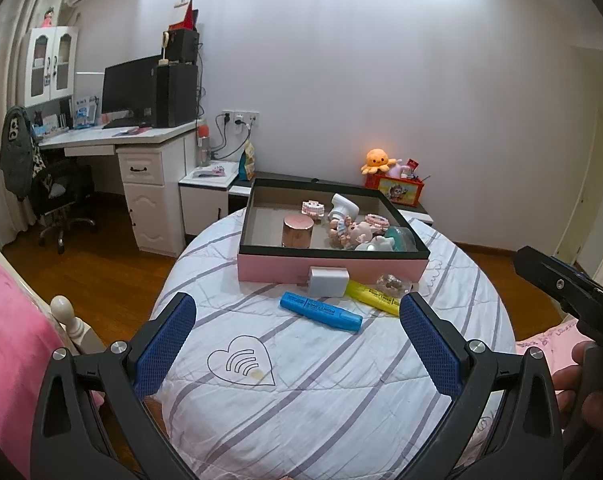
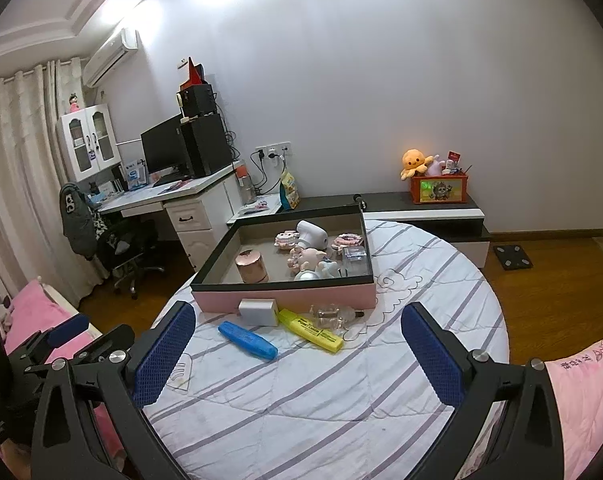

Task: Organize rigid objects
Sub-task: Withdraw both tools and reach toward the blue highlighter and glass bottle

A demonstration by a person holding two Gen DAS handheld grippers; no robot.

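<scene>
A pink box with a black rim (image 1: 329, 270) (image 2: 285, 294) stands on the striped bedspread and holds several small items, among them a rose-gold jar (image 1: 297, 231) (image 2: 252, 266) and a doll (image 1: 347, 232). In front of it lie a white charger (image 1: 327, 281) (image 2: 258, 312), a blue highlighter (image 1: 320, 311) (image 2: 247, 339), a yellow highlighter (image 1: 375, 297) (image 2: 310, 330) and a clear bottle (image 1: 393, 283) (image 2: 335, 316). My left gripper (image 1: 297, 344) is open and empty, just short of the blue highlighter. My right gripper (image 2: 297, 354) is open and empty, near the highlighters.
A desk with monitor (image 1: 131, 88) and office chair (image 1: 61, 196) stands at the left. A low cabinet with a red toy box (image 1: 399, 192) (image 2: 439, 188) runs along the wall. Pink bedding (image 1: 9, 340) lies to the left. A scale (image 2: 513, 257) lies on the floor.
</scene>
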